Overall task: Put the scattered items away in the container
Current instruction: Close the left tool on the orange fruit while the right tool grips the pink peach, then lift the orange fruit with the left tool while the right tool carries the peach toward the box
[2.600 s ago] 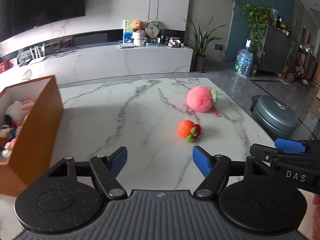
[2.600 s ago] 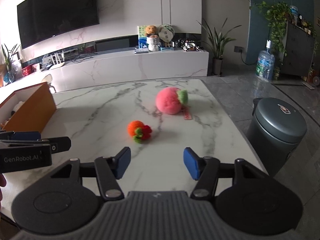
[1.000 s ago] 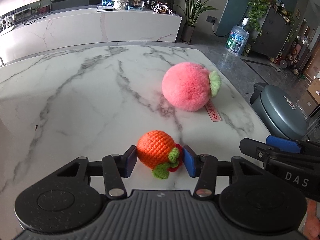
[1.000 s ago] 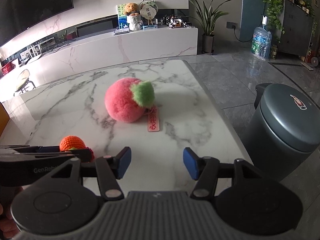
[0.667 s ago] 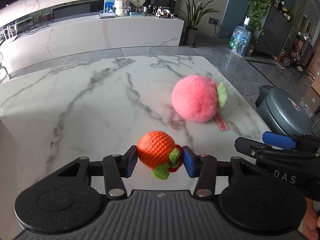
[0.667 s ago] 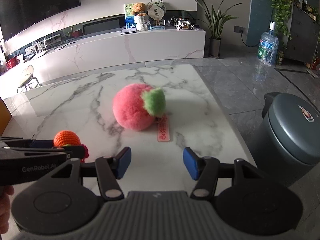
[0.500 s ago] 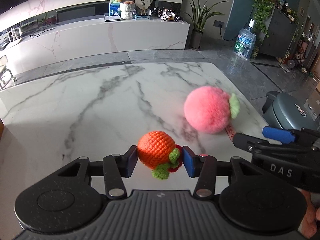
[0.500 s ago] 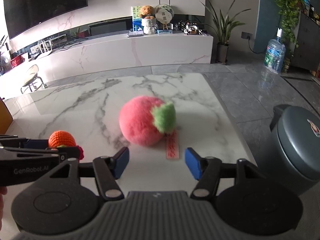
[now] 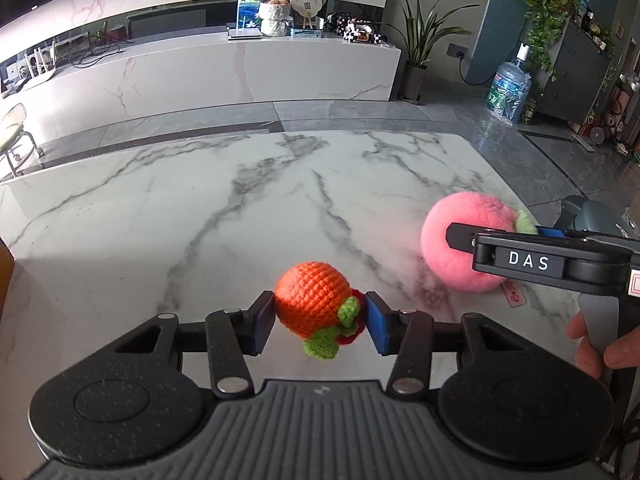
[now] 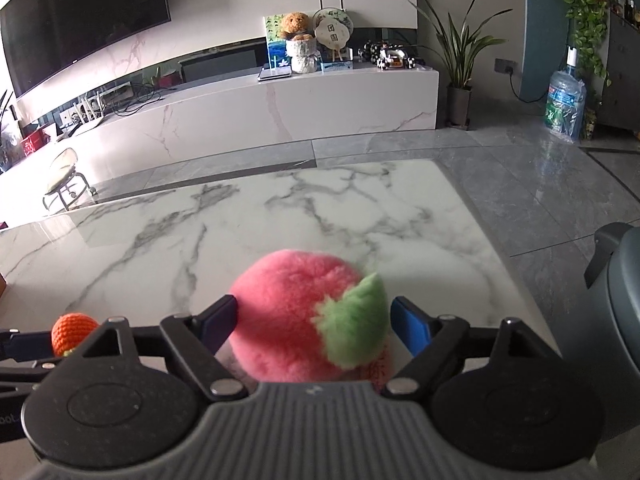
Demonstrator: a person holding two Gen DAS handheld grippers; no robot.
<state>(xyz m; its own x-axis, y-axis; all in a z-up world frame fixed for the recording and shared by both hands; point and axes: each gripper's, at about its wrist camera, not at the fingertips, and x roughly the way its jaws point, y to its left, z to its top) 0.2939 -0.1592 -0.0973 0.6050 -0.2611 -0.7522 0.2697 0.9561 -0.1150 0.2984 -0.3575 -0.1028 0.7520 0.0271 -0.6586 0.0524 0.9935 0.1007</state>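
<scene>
Nearest in the left wrist view, the left gripper is clamped on the orange crocheted fruit: both blue pads press its sides, and its green leaf and red trim hang toward the lower right, clear of the counter. At the right edge of that view a hand grips the handle of the other tool, whose black finger reaches in front of the pink plush peach.

In the right wrist view, the right gripper straddles the pink plush peach, which sits on the counter with its green leaf patch turned to the right. The jaws are opening, with the peach between them. A sliver of space shows at the right pad, and at the left pad the fur comes very near, though contact cannot be made out. A red tag peeks from under the peach at its lower right. Off to the left in this view the orange crocheted fruit shows between the other tool's fingers.

Beyond the marbled counter lies grey tiled floor, with a dark lidded bin at the right. Farther back stands a long white marble cabinet carrying a teddy bear, a potted plant beside it, a water bottle to the right, and a wall television upper left
</scene>
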